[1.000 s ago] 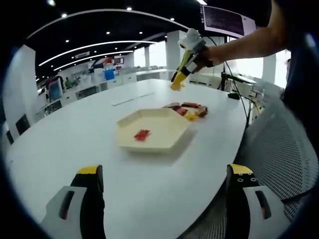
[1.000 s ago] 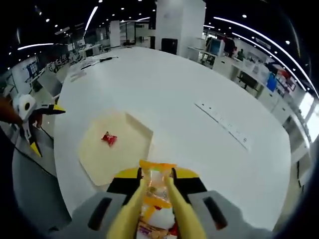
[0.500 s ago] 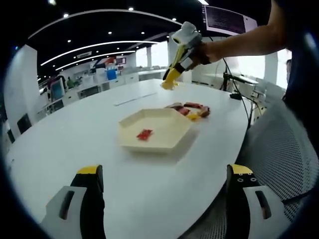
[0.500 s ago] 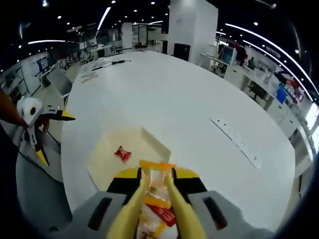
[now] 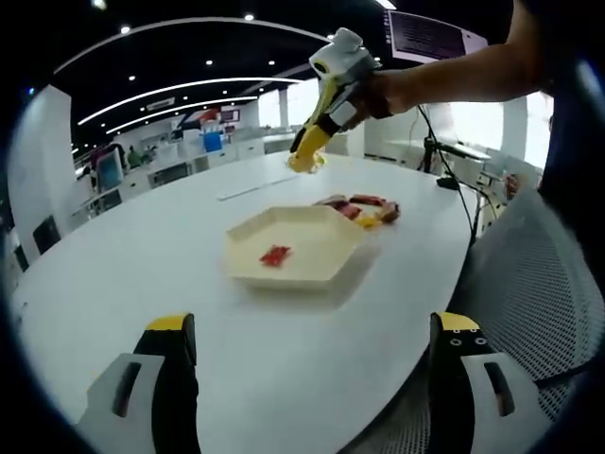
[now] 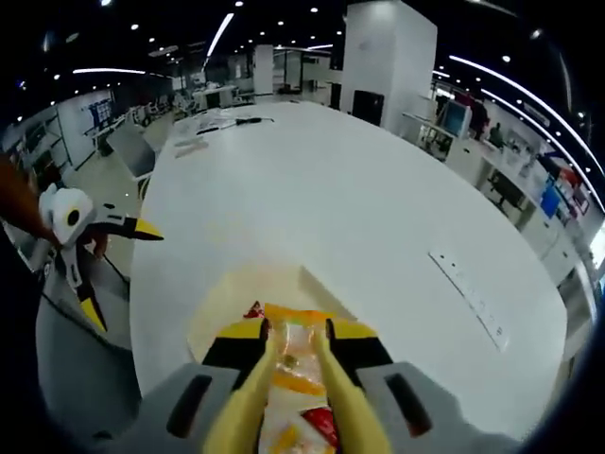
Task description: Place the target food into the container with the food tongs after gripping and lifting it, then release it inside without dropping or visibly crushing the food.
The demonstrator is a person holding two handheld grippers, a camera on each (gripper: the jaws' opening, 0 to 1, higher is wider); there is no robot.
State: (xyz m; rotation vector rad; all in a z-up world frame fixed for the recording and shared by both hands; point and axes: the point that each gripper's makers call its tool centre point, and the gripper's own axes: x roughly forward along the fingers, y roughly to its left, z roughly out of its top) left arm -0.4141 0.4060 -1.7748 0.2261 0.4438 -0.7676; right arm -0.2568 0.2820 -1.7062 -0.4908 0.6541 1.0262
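The right claw (image 6: 298,352) grips yellow tongs (image 6: 248,416) pinching an orange snack packet (image 6: 295,348) above the beige tray (image 6: 222,307) on the white worktop (image 6: 350,218), with the left claw (image 6: 113,270) off the worktop's edge.

Table (image 5: 142,274): white top, smooth, faint sheen under ceiling lights.
Container (image 5: 296,248): cream, matt, looks like paper pulp or plastic; cannot tell which.
Snack packet (image 6: 295,352): clear glossy film, orange printed ends.
Food tongs (image 6: 293,388): yellow, smooth plastic look.
Chair (image 5: 529,284): grey perforated mesh, at 3 o'clock.
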